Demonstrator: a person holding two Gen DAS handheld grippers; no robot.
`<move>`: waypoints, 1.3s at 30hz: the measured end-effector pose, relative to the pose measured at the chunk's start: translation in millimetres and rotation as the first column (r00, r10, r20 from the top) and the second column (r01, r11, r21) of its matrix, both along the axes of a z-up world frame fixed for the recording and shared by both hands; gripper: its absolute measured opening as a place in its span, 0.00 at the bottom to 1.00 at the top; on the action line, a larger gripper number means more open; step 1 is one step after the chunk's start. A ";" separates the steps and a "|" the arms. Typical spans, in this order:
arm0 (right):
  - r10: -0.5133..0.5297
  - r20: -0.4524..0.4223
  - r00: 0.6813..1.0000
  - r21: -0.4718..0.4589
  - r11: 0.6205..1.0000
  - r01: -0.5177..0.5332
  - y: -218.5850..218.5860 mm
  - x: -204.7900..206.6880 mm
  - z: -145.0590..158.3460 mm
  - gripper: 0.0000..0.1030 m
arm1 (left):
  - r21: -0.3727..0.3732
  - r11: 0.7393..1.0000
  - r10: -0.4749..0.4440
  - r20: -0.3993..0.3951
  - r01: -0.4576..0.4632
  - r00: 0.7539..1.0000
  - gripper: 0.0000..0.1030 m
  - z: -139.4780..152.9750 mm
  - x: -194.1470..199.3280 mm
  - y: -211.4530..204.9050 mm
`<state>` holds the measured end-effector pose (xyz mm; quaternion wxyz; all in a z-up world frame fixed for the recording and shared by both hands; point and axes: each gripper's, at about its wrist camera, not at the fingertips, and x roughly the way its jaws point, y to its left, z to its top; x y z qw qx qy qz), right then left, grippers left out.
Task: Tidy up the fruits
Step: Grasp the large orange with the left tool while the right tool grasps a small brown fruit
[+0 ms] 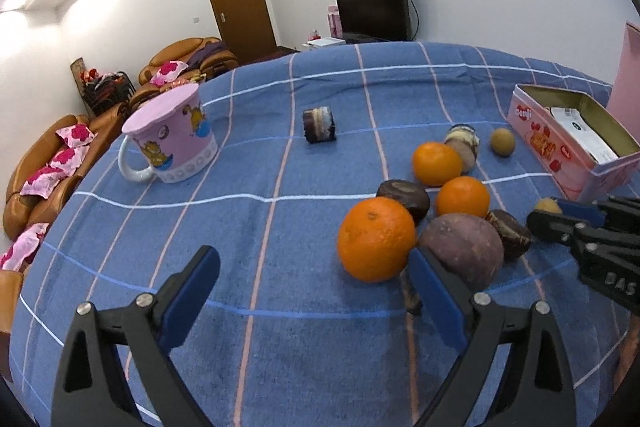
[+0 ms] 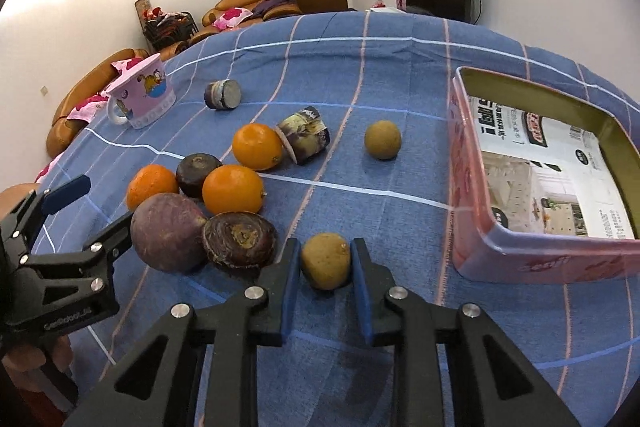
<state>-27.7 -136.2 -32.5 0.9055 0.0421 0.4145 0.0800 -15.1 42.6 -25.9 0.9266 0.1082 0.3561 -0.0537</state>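
Note:
My right gripper [image 2: 325, 259] is shut on a small tan round fruit [image 2: 325, 261] low over the blue checked cloth; it also shows in the left wrist view [image 1: 549, 206]. My left gripper [image 1: 314, 267] is open and empty, its right finger beside a large orange [image 1: 376, 239] and a big purple fruit [image 1: 464, 251]. Two more oranges [image 2: 257, 146], [image 2: 233, 189], dark brown round fruits [image 2: 239, 239], [image 2: 197, 174] and a second tan fruit [image 2: 382, 140] lie clustered on the cloth. An open pink tin box [image 2: 468, 187] stands right of the fruits.
A pink mug [image 1: 172, 143] stands upside down at the left. Two small wrapped cake pieces [image 1: 319, 125], [image 2: 305, 135] lie on the cloth. The tin holds a printed leaflet [image 2: 536, 183]. Sofas, a door and a TV are beyond the table.

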 end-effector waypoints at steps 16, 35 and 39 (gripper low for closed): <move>-0.026 0.140 0.990 0.018 1.000 0.024 -10.1 -16.1 23.0 0.26 | -0.204 0.977 -0.076 -0.057 0.063 0.995 0.88 0.8 28.8 16.7; -0.012 0.148 0.989 0.041 0.999 0.006 -13.5 -19.6 27.1 0.26 | -0.173 0.975 -0.154 -0.071 0.139 0.986 0.84 14.0 24.8 31.3; -0.017 0.145 0.989 0.043 0.999 0.011 -14.5 -18.8 26.1 0.26 | -0.119 0.988 -0.111 -0.110 0.098 0.988 0.73 -1.0 32.7 14.7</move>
